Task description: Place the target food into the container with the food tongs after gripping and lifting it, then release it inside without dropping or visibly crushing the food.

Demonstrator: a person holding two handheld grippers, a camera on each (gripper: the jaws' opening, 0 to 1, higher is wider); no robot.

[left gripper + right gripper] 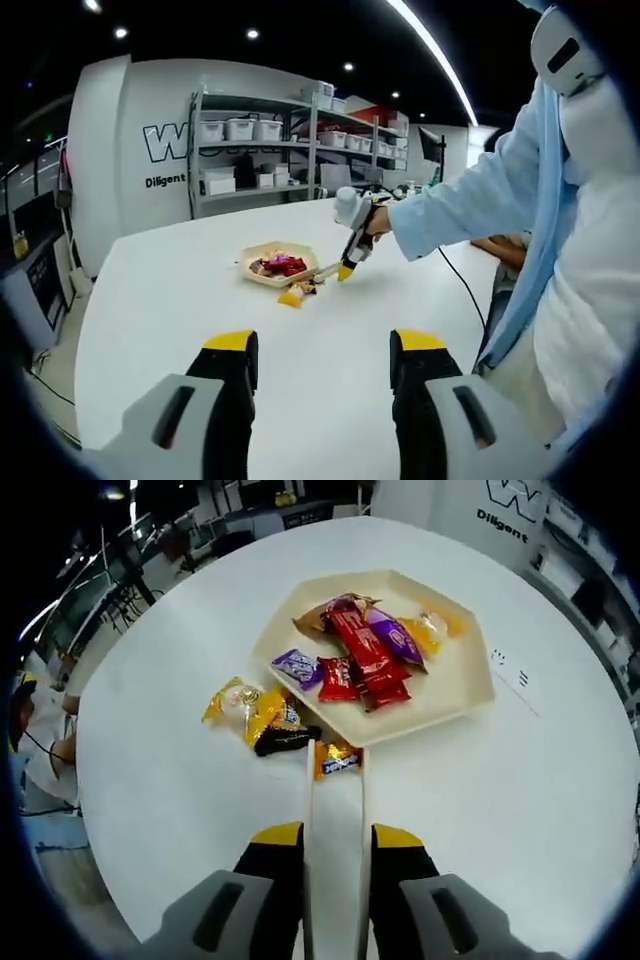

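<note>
Right gripper [335,845]: jaws closed on the food tongs [336,810], pressing the two white arms toward each other.
Tongs tips: set on either side of a small orange-wrapped candy [337,759] lying on the desk [180,810], just outside the tray rim.
Target location: candy on the desk, touching the near edge of the cream hexagonal tray [470,680]; not lifted.
Nearby loose items: yellow-wrapped candies [243,708] and a dark one [283,741], just beside the target.
Container contents: red and purple wrapped sweets [365,655] piled in the tray.
Left gripper [322,360]: jaws open, empty, held well apart from the tray.
Risk, slip: smooth wrapper likely to slide out if squeeze is light.
Risk, crush: excess squeeze flattens the candy.
Risk, snag: tray rim catches the candy on a low lift.
Risk, double pick: dark candy dragged along.
Poorly seen: tip contact with the wrapper, possibly touching; wrapper print illegible.
</note>
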